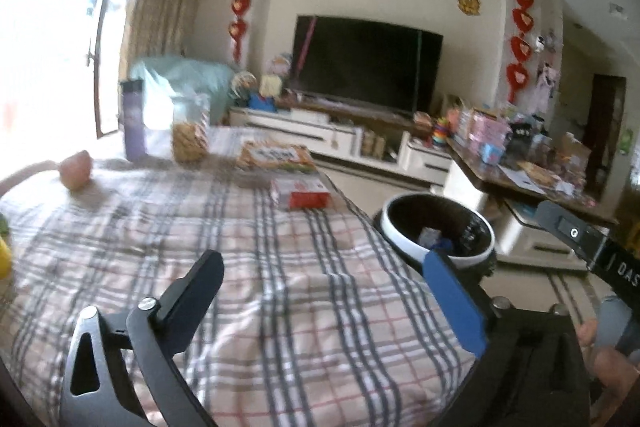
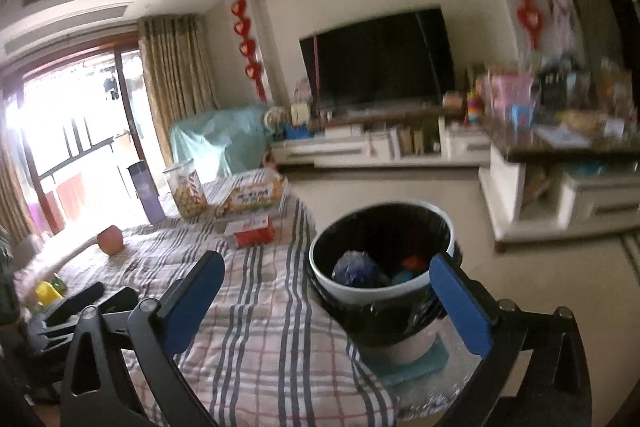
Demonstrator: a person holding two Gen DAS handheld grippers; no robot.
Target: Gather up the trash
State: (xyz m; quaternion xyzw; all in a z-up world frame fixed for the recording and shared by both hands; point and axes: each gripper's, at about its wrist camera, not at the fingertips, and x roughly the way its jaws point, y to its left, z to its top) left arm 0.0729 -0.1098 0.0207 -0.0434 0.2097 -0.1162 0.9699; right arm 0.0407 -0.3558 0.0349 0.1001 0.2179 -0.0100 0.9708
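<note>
Left gripper (image 1: 320, 307): jaws spread wide with nothing between them, hanging over the checked tablecloth (image 1: 248, 267).
Right gripper (image 2: 326, 301): jaws spread wide too, empty, hanging above the table's edge just in front of the bin (image 2: 360, 293).
Bin: white with a black liner, standing on the floor right beside the table on a teal mat (image 2: 416, 363).
Trash: a crumpled blue-purple wrapper (image 2: 356, 267) and some orange and teal scraps lie at the bottom of the bin.
Table: covered by the pink, grey and white checked cloth.
Far end of the table: a red and white box (image 2: 254, 233), a flat snack box (image 2: 252, 197), a clear jar of snacks (image 2: 186, 193) and a purple bottle (image 2: 146, 191).
Left side of the table: an apple (image 2: 110, 239) lying alone on the cloth.
Background: a dark television (image 1: 364, 63) on a low white cabinet, blurred.
</note>
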